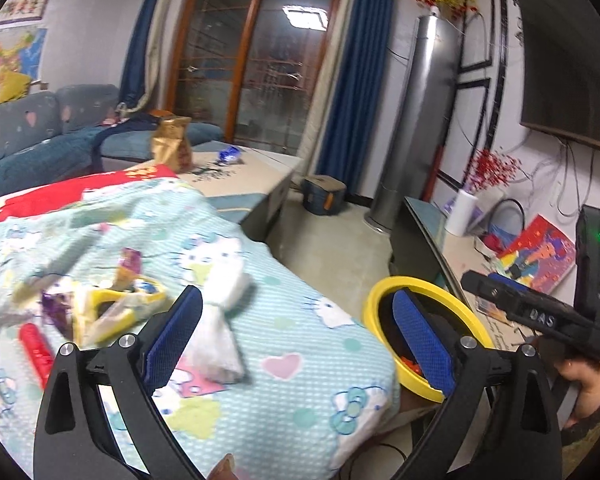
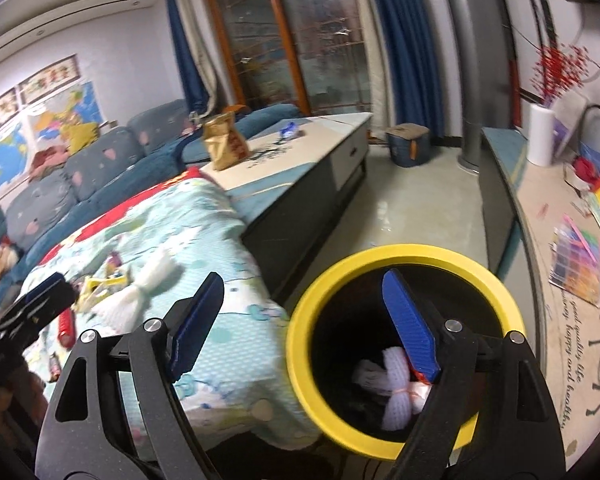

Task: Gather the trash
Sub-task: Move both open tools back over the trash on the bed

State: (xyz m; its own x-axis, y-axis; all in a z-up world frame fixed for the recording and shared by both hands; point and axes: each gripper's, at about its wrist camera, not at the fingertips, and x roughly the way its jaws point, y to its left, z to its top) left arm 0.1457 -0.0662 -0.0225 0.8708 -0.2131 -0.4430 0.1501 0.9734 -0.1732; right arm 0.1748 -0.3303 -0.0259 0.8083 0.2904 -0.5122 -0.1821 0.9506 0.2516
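A yellow-rimmed trash bin (image 2: 504,292) stands beside the table; white foam netting (image 2: 392,384) lies inside it. It also shows in the left wrist view (image 1: 424,282). My right gripper (image 2: 300,320) is open and empty, hovering over the bin's near rim. My left gripper (image 1: 296,332) is open and empty above the Hello Kitty cloth (image 1: 292,392). On the cloth lie a white foam net (image 1: 220,320), a yellow wrapper (image 1: 120,308), a purple wrapper (image 1: 56,304) and a red wrapper (image 1: 36,348). The right gripper body (image 1: 540,316) shows at the right in the left wrist view.
A low table carries a gold paper bag (image 1: 172,144) and a blue wrapper (image 1: 230,154). A blue sofa (image 1: 32,140) stands at left. A box (image 1: 324,194) sits on the floor. A TV bench (image 2: 548,240) with papers runs along the right.
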